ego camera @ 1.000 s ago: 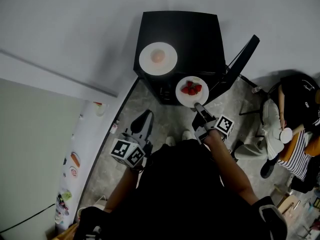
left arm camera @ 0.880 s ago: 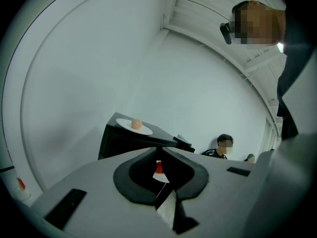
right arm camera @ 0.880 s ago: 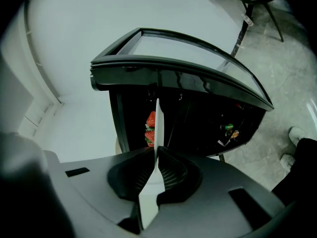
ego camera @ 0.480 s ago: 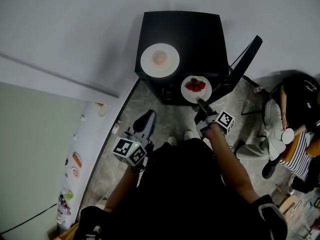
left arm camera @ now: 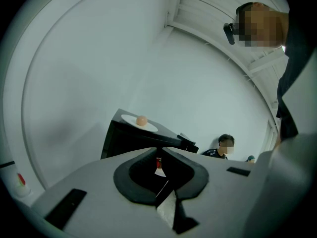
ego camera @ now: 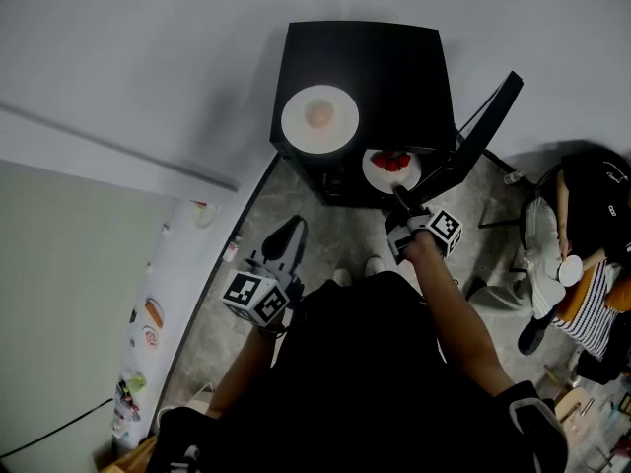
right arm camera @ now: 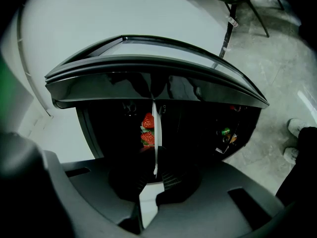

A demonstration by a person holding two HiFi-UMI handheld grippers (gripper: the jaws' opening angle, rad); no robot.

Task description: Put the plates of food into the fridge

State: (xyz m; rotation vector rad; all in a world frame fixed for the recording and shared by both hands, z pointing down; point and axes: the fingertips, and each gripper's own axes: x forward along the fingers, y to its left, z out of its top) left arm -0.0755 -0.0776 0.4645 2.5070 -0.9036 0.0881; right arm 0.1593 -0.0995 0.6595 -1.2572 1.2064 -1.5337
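Note:
A small black fridge [ego camera: 394, 67] stands ahead with its door [ego camera: 483, 131] swung open to the right. On its top sits a white plate with a round peach-coloured item [ego camera: 319, 118], also seen in the left gripper view as the plate [left arm camera: 139, 123]. My right gripper [ego camera: 402, 201] is shut on the rim of a white plate of strawberries [ego camera: 391, 168], held at the fridge opening and partly under the top's edge. In the right gripper view the plate [right arm camera: 155, 133] shows edge-on between the jaws [right arm camera: 154, 170], with strawberries [right arm camera: 147, 122] against the dark interior. My left gripper [ego camera: 286, 239] hangs low at the left, shut and holding nothing.
A seated person [ego camera: 582, 235] and chairs are on the right, beyond the door. Small items [right arm camera: 225, 133] sit in the door shelf. A white panel with stickers [ego camera: 148, 313] runs along the left. Grey floor [ego camera: 325, 225] lies between me and the fridge.
My right gripper has carried the strawberry plate forward and down, from in front of the fridge to its opening, partly under the top edge. The left gripper has stayed put.

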